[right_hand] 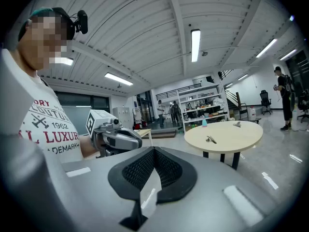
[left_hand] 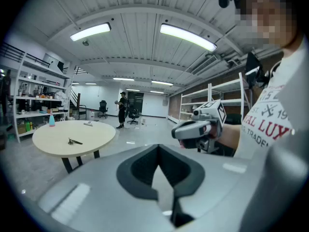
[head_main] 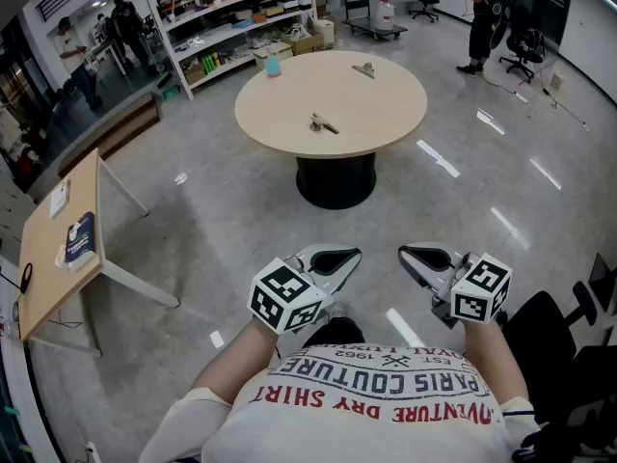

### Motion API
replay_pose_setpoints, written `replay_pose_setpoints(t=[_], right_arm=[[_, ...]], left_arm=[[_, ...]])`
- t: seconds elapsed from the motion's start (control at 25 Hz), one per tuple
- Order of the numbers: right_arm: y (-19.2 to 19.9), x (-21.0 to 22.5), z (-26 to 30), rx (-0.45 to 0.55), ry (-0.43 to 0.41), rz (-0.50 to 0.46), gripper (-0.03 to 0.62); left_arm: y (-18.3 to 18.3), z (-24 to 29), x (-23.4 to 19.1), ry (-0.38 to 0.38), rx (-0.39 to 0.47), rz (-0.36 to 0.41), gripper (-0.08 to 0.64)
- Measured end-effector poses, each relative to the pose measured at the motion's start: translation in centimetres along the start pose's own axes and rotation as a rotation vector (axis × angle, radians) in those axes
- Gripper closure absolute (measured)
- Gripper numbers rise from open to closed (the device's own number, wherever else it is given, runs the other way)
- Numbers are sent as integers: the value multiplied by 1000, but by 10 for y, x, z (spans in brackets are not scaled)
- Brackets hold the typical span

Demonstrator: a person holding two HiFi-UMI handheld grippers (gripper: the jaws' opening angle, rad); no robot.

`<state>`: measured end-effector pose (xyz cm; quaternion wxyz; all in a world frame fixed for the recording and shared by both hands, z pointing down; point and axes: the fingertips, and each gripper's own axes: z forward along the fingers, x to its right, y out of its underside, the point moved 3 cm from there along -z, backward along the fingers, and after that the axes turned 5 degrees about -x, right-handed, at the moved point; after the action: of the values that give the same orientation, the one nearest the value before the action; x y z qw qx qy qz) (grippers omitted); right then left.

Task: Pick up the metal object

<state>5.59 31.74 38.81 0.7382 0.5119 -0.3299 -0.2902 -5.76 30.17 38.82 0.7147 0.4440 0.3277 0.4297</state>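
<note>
The metal object (head_main: 323, 124) lies near the middle of a round beige table (head_main: 386, 104), a few steps ahead of me across the grey floor. It also shows as a small dark piece (left_hand: 75, 141) in the left gripper view and as a small one (right_hand: 211, 139) in the right gripper view. My left gripper (head_main: 337, 258) and right gripper (head_main: 424, 257) are held close to my chest, far from the table, tips turned toward each other. Both are shut with nothing between the jaws. Each gripper view shows the other gripper: the right one (left_hand: 195, 128), the left one (right_hand: 118, 139).
A second small metal piece (head_main: 363, 69) and a blue bottle (head_main: 273, 65) sit at the round table's far side. A rectangular wooden table (head_main: 48, 258) stands at the left, a black chair (head_main: 549, 336) at my right. Shelving (head_main: 231, 17) and people stand in the background.
</note>
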Motion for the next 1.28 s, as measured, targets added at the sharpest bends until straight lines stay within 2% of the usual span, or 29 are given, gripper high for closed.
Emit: replay_pose_setpoints(t=[0.28, 0.48, 0.6, 0.72, 0.84, 0.96, 1.28], right_arm=[[-18, 95, 58, -19, -34, -37, 592], [-43, 200, 140, -31, -55, 0, 592], [-63, 267, 192, -49, -39, 33, 591], [-94, 323, 234, -69, -16, 5, 591], [-131, 367, 261, -46, -9, -16, 591], [-147, 391, 279, -34, -19, -10, 591], [-138, 438, 312, -71, -85, 23, 591]], left_arm=[[-16, 59, -90, -30, -12, -18, 557], [-29, 107, -213, -42, -34, -54, 557], [-40, 135, -295, -76, -61, -46, 557], [-59, 158, -368, -92, -59, -53, 558], [-82, 177, -423, -109, -57, -54, 557], [-91, 191, -454, -114, -65, -53, 557], [-91, 221, -496, -103, -63, -115, 557]])
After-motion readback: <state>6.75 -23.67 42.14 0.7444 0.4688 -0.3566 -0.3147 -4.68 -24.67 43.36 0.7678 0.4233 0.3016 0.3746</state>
